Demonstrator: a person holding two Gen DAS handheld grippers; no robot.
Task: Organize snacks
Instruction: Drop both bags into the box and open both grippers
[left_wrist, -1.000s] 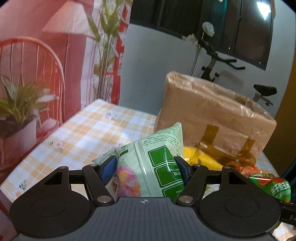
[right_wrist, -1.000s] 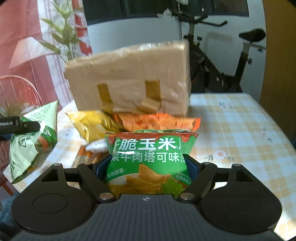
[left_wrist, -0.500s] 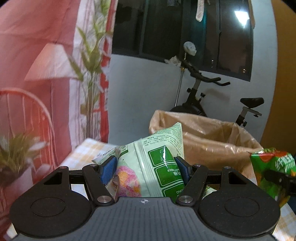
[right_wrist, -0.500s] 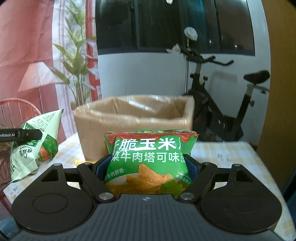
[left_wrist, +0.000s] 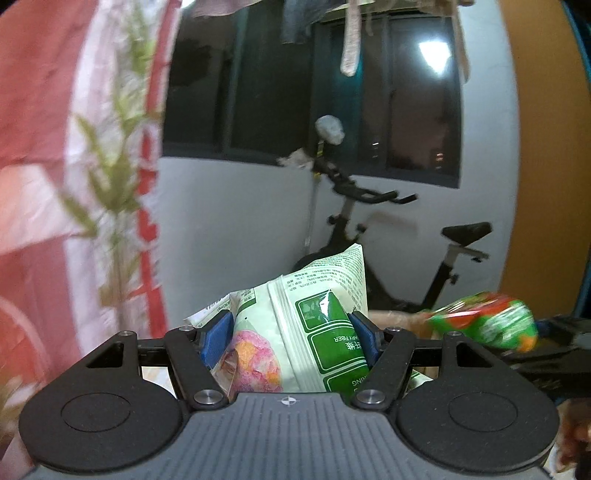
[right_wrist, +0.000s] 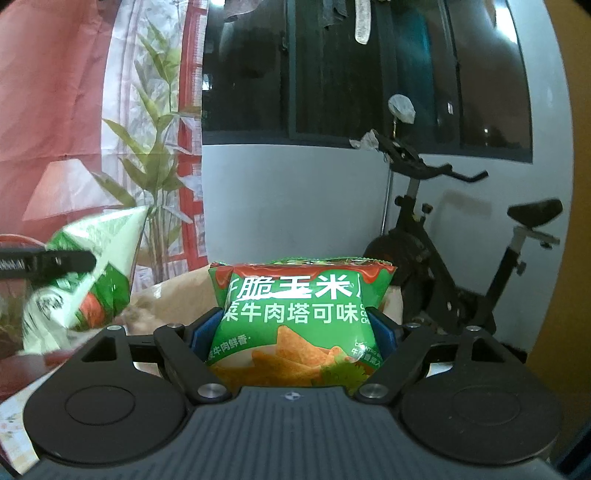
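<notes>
Pads of left gripper (left_wrist: 290, 338) clamp pale-green snack bag (left_wrist: 295, 332); right gripper (right_wrist: 297, 334) clenches green corn-chip bag (right_wrist: 301, 321). Both held aloft w/ brown box (right_wrist: 173, 299) just beyond, prob. for dropping in. Exercise bike (right_wrist: 454, 258) at back wall.

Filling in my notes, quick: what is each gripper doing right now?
Left gripper: shut on the pale green snack bag.
Right gripper: shut on the green corn chip bag.

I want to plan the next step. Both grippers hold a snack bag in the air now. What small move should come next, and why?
Probably carry both forward over the brown box and lower. The left gripper clamps the pale green bag, the right gripper the green corn chip bag, and the box's open top shows just behind them.
</notes>
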